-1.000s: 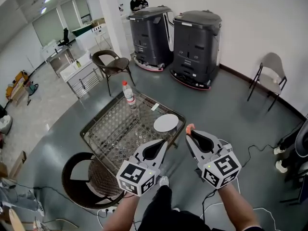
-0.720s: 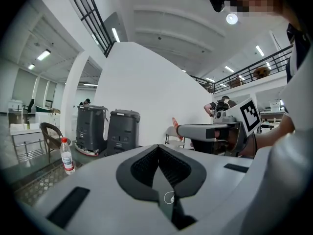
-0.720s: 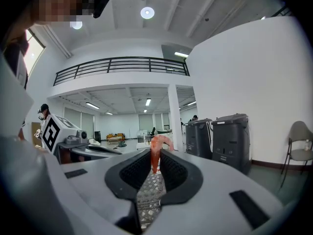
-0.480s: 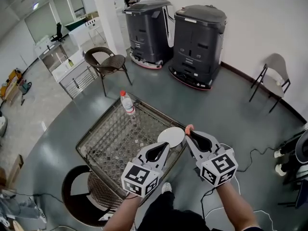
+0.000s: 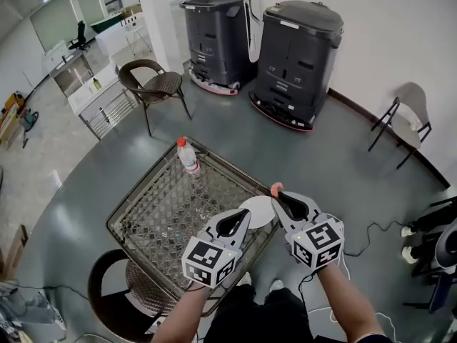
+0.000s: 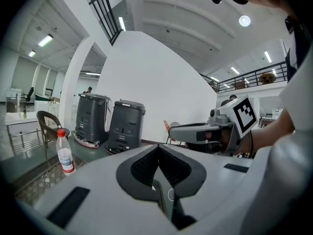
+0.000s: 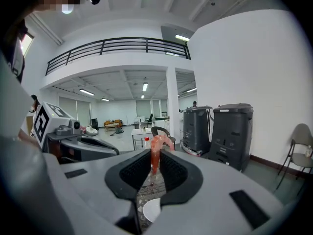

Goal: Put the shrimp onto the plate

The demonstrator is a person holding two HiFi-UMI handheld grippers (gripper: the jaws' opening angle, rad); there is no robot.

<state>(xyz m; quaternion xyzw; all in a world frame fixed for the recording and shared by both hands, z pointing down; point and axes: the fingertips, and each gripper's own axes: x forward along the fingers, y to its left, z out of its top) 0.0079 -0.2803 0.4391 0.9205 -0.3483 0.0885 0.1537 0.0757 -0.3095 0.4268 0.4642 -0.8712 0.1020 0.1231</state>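
Observation:
A pink-orange shrimp (image 5: 275, 189) (image 7: 155, 153) sticks up from the tips of my right gripper (image 5: 280, 196) (image 7: 155, 161), which is shut on it. It hangs just off the right rim of the white plate (image 5: 261, 209) (image 7: 152, 209), at the near right corner of the wire-mesh table (image 5: 164, 206). My left gripper (image 5: 241, 219) (image 6: 157, 150) is shut with nothing in it and hovers over the plate's near left edge, hiding part of it. In the left gripper view the right gripper (image 6: 172, 130) shows at the right with the shrimp (image 6: 166, 125) at its tip.
A water bottle with a red cap (image 5: 188, 156) (image 6: 64, 153) stands at the table's far corner. A wicker chair (image 5: 114, 284) is at the near left, another (image 5: 153, 84) beyond the table. Two dark machines (image 5: 296, 48) stand by the wall. Cables (image 5: 371, 227) lie on the floor at right.
Both grippers have come closer to the table. The right gripper, still holding the shrimp, now sits beside the plate, and the left gripper overlaps the plate's edge.

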